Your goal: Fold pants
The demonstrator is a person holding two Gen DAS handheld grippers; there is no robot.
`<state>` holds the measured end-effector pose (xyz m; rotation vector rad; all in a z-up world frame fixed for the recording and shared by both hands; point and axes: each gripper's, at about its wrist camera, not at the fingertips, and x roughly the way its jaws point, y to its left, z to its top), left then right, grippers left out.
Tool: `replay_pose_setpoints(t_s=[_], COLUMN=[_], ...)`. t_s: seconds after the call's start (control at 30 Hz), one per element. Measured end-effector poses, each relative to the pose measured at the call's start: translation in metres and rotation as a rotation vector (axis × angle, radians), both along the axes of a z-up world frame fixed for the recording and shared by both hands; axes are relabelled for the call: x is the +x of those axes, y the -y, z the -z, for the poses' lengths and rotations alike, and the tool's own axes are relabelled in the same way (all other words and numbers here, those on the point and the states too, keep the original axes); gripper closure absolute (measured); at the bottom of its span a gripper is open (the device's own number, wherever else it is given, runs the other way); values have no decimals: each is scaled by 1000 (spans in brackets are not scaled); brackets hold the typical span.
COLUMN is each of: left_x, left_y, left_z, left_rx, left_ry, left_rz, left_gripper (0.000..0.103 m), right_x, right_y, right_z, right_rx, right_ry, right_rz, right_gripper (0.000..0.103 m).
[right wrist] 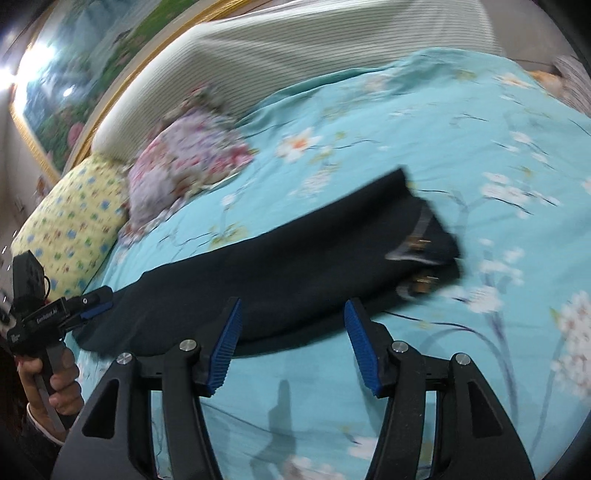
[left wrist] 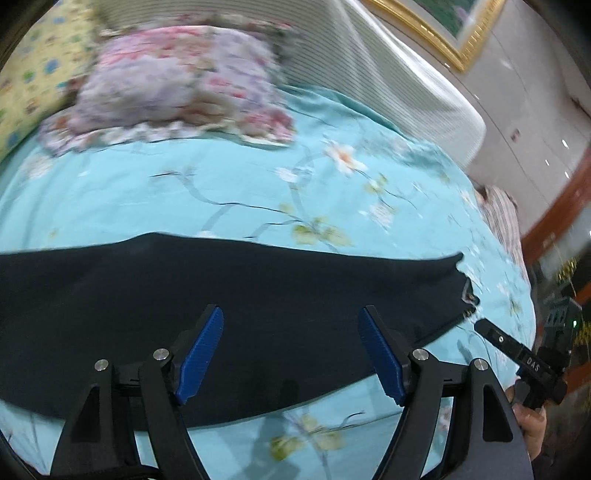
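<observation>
Both tools hang open over dark pants laid out on a bed.

Nearest, the left tool (left wrist: 290,350) has its blue pads (left wrist: 199,354) spread wide with nothing between them, poised over the near part of the dark pants (left wrist: 221,295). The right tool (right wrist: 291,347) is also parted, a little less wide, and empty, with its tips over the pants' near edge. A hand (right wrist: 55,380) grips the left tool's handle at the edge of the right wrist view. The pants lie as one long flat band across the turquoise floral bedspread (left wrist: 184,192), waistband end (right wrist: 424,251) toward the right. Beyond them sit a pink floral pillow (left wrist: 177,85) and a yellow patterned pillow (right wrist: 70,229), against a striped headboard (right wrist: 295,48) below a gold-framed picture (left wrist: 443,26).
</observation>
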<state>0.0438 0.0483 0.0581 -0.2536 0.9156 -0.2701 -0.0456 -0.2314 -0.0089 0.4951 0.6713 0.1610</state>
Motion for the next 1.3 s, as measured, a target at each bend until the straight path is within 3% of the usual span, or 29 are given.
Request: replay_pose_setpoints(t_s=[0.3,0.57,0.7,0.77,0.83,0.9,1.2,1.3], left_x=[30,61,77,85,91,98,132,141], left_y=[67,111,130,140,150,161,242,271], left_z=[4,10,14,15,17,19,36,44], left_rx=[56,89,100,98,100,101,126,153], left_ry=[-3,-21,-39,-50,-58,-64,-138,-170], left_rz=[170,275,324,346,368,395,670,759], left_gripper=[25,23,23,23,23,23,23,23], right_x=[-1,16,29,35,38,34,4,3], right_y=[31,54,56,57,62,71,84,87], right_z=[13,39,39,41,46,49,58,63], right_rx=[54,237,239,221,215,238,264,318], right_ry=[-44,-95,-72,-71,-92,-87,-15,22], right_rz=[96,181,232,245,247,218,143,124], right_gripper=[43,43,43,50,79,87,90,90])
